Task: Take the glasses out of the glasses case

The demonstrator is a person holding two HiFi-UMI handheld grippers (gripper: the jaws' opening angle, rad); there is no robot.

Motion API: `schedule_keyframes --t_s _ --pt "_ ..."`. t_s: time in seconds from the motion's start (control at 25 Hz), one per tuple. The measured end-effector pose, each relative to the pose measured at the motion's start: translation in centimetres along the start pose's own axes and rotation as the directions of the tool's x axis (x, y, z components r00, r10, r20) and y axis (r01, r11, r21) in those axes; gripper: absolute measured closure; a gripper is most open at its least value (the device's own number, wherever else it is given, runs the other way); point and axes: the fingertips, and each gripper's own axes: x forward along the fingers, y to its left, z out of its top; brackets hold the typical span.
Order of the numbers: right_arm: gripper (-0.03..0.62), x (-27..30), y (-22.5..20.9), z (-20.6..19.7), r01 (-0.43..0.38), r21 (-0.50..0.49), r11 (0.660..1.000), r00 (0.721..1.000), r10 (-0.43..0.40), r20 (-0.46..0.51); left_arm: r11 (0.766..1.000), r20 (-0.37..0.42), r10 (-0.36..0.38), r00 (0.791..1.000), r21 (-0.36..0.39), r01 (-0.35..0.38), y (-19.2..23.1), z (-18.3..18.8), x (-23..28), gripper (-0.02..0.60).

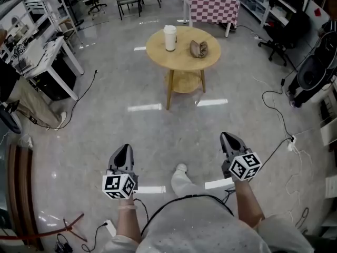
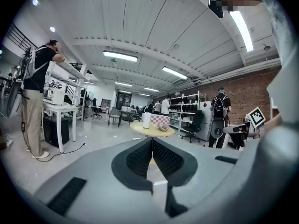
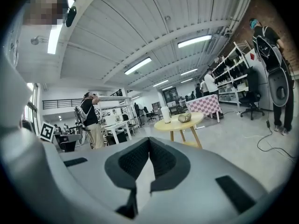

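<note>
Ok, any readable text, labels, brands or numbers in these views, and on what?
No words or numbers can be read in any view.
Left marker cube and right marker cube: black-and-white square codes only, no lettering.
White cup on the round table: any print is too small to read.
Red tag on the shelving: too small to read.
Glasses case: no label visible.

Smooth satin finish on the round pale wooden table [image 1: 158,51]; glossy, light-mirroring sheen on the grey polished floor [image 1: 105,125]; matt grey plastic, with rough-textured black pads [image 2: 140,158], on left gripper [image 1: 125,151] and right gripper [image 1: 227,139].
</note>
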Motion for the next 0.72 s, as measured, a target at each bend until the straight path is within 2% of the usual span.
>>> schedule_keyframes --t_s 0.2,0.44,0.72 --pt "0.568 3.2 -2.6 0.8 0.023 0.031 0.999 1.000 -0.023 -0.005 1.000 -0.011 -0.005 1.000 -0.009 0.005 1.1 0.9 4.6 0.575" --pt "0.508 6.8 -5.6 2.0 0.060 0.073 0.995 0.998 -0.061 0.007 0.998 -0.034 -0.056 0.998 0.000 0.056 1.3 1.8 10.1 0.575" --pt "0.484 10.8 -8.3 2.5 0.079 0.112 0.991 0.997 -0.080 0.005 0.995 -0.063 -0.095 0.993 0.027 0.097 1.8 3.3 15.6 0.575"
